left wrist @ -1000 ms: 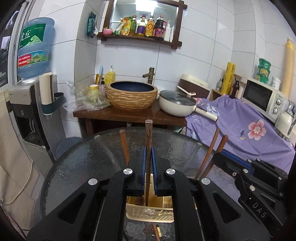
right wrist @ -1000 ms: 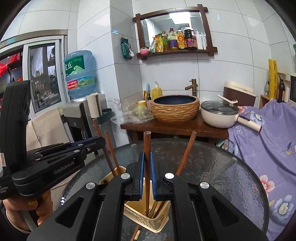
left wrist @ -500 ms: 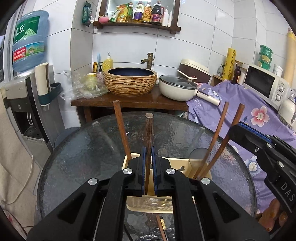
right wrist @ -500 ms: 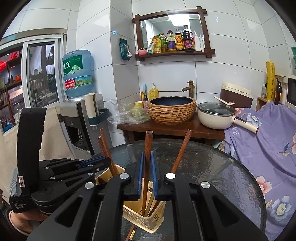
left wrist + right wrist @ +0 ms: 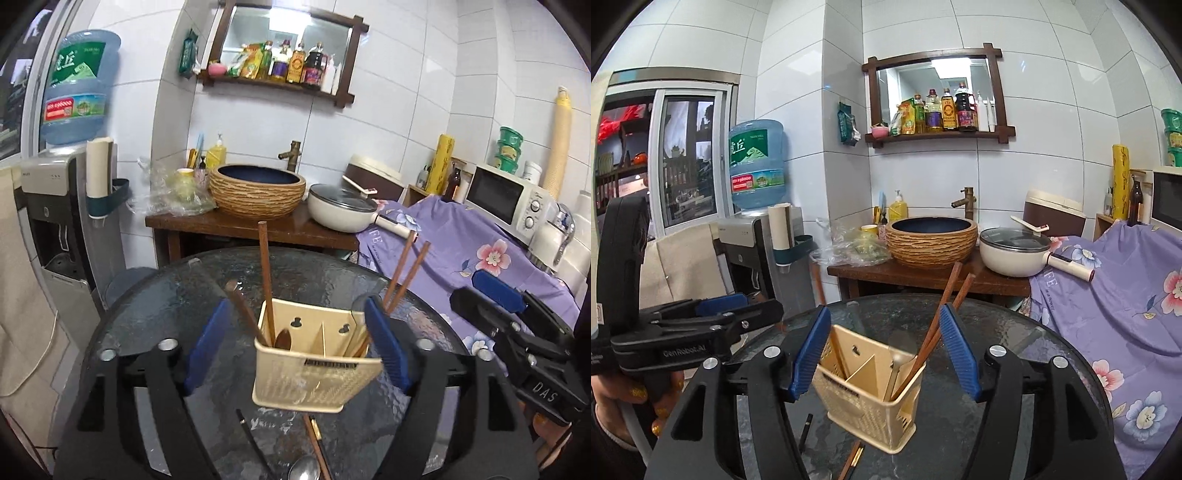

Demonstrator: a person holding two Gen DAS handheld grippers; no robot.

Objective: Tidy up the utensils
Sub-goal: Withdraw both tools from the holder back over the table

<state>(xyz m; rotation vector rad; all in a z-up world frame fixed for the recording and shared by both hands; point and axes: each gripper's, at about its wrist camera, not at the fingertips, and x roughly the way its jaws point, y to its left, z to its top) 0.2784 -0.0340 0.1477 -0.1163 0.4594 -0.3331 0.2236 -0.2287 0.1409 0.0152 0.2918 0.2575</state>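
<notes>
A tiled kitchen corner, with a round dark glass surface [image 5: 155, 317] in front of the washbasin stand. On it stands a cream utensil holder [image 5: 314, 363], and that is where the chopsticks now are. A second ago each claw was pinching one upright chopstick; both have just been opening, and now the left claw [image 5: 295, 343] and right claw [image 5: 882, 350] stand spread with nothing between their pads. The left-hand chopstick [image 5: 266, 280] stands nearly upright in the holder's left compartment, long axis close to vertical, beside a blurred one leaning left. The pair [image 5: 942, 314] in the right compartment leans up and to the right, tips down inside. I'd judge both drops done. A spoon [image 5: 303, 470] and more chopsticks [image 5: 317, 439] lie flat at the near edge, likely next.
</notes>
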